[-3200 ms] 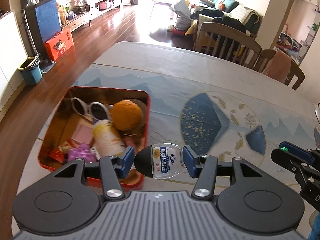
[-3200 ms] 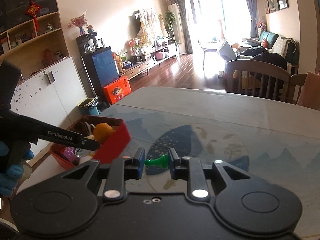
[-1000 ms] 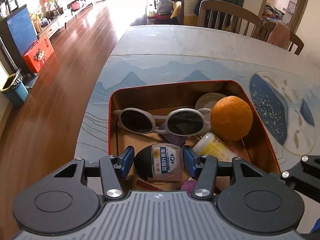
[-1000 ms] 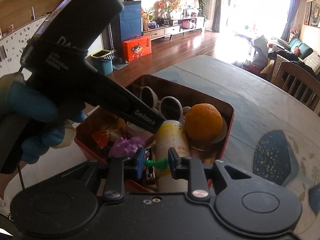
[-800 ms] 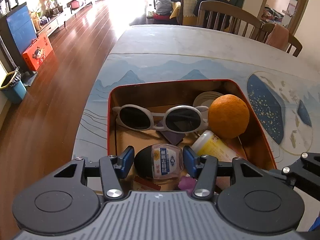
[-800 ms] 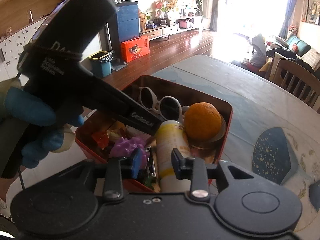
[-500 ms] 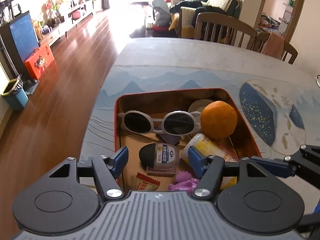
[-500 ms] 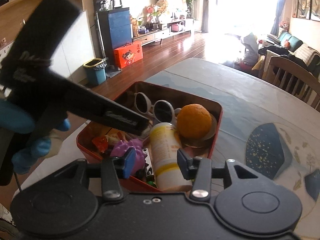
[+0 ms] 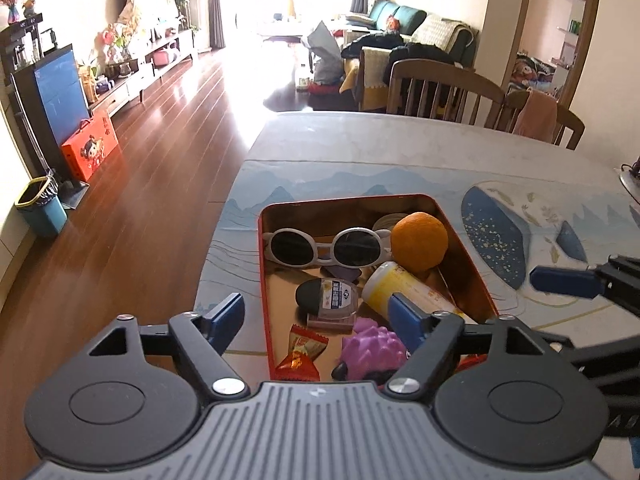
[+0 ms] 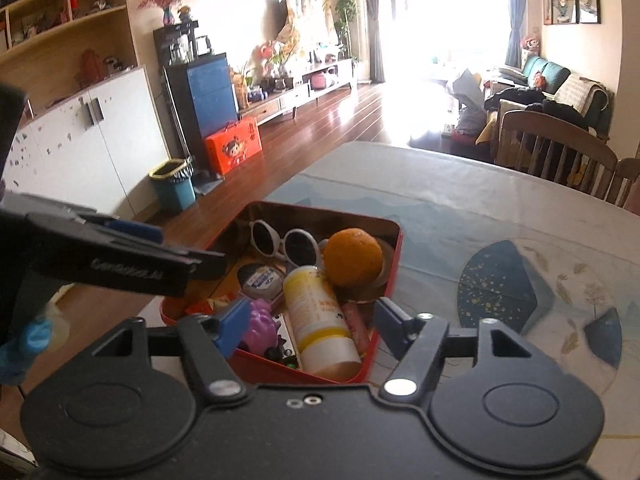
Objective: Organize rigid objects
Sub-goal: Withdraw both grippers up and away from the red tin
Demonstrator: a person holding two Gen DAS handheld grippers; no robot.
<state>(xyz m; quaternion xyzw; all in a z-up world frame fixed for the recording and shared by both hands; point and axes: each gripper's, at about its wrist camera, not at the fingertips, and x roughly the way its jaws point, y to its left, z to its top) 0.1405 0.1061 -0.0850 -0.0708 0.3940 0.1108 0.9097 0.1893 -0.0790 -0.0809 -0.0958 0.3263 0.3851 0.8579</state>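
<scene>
A red tin box (image 9: 264, 280) sits near the table's left edge. In it lie white sunglasses (image 9: 328, 246), an orange (image 9: 419, 240), a yellow-white bottle (image 9: 404, 288), a purple toy (image 9: 372, 350), a red candy wrapper (image 9: 302, 354) and a small clear bottle with a black cap (image 9: 328, 296). My left gripper (image 9: 316, 316) hovers above the box's near end, jaws opening, pads touching nothing. My right gripper (image 10: 310, 322) hangs over the box's near corner (image 10: 372, 356), also opening and empty. The green piece it carried is hidden among the clutter.
The box rests on a table (image 9: 360, 152) with a blue mountain-print cloth and a round blue mat (image 9: 520, 240) to its right. Wooden chairs (image 9: 444, 92) stand at the far side. Left of the table the wooden floor (image 9: 140, 200) drops away.
Both grippers let go. The small black-capped bottle now lies in the box, and the green piece has left the right jaws. Both sets of jaws widened, and both grippers rose and drew back.
</scene>
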